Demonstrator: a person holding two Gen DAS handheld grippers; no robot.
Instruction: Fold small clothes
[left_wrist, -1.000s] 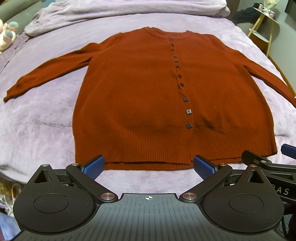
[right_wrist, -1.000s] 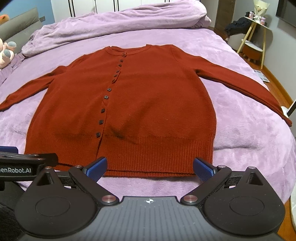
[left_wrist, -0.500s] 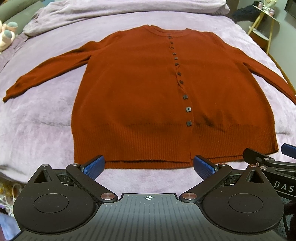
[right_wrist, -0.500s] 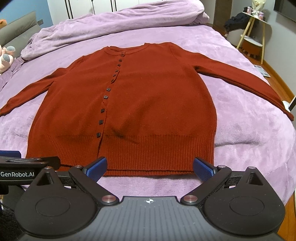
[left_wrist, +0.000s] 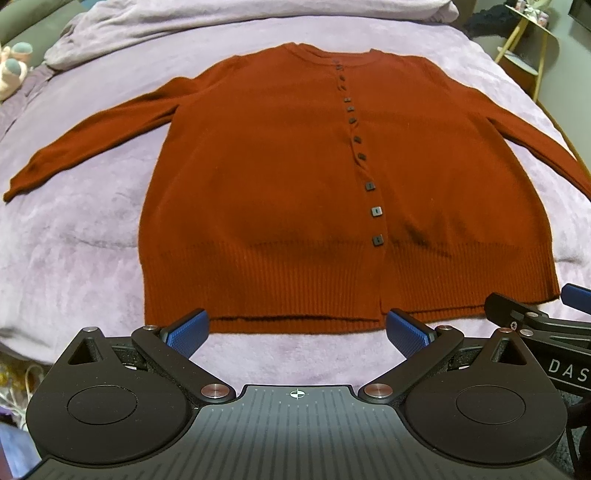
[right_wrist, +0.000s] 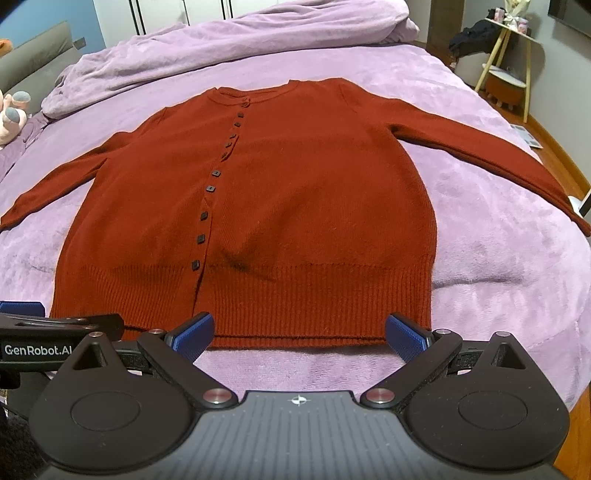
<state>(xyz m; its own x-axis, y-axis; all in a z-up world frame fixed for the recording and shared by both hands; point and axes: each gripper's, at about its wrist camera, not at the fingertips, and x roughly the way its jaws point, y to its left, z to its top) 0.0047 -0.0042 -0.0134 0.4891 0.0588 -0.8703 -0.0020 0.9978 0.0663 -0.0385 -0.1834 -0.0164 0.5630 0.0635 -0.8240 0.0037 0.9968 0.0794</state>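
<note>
Left wrist view: a rust-red cardigan (left_wrist: 280, 192) lies flat and buttoned on a purple bedspread (left_wrist: 74, 236), its sleeves spread toward the bed's left and right edges and its ribbed hem running along the near edge. A row of dark square buttons (left_wrist: 376, 211) runs from collar to hem. The left gripper (left_wrist: 297, 330) hangs just short of the hem, its jaws spread wide and holding nothing, blue pads (left_wrist: 188, 330) apart above the bare bedspread. Part of the right gripper (left_wrist: 535, 321) shows at the frame's right side, near the hem's right corner.

Right wrist view: the same cardigan (right_wrist: 295, 206) fills the middle of the bedspread (right_wrist: 498, 258), collar toward a bunched purple duvet (right_wrist: 221, 48) at the far edge. The right gripper (right_wrist: 299, 334) sits just before the hem's right half, jaws wide open and empty. The left gripper (right_wrist: 55, 328) shows at the left side, near the hem's left corner. A small side table (right_wrist: 506, 66) stands beyond the bed's far right corner, and a plush toy (right_wrist: 13, 114) lies past its left edge.
</note>
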